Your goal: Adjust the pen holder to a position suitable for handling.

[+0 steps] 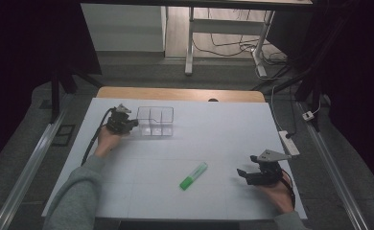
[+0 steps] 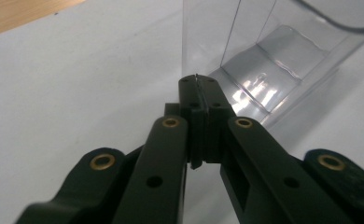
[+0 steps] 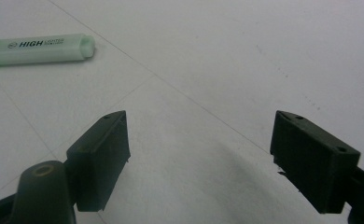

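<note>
The left gripper (image 2: 199,81) is pinching the wall of the clear tray (image 1: 155,120) (jaws closed on it); the right gripper (image 3: 199,154) is resting wide open near the green highlighter (image 1: 193,176).

The green-and-white plastic highlighter pen (image 3: 40,48) bears the one readable print: "HIGH" in bold dark capitals on its pale barrel, beside a small round logo. Smaller lettering follows right of "HIGH", too fine to read.
</note>
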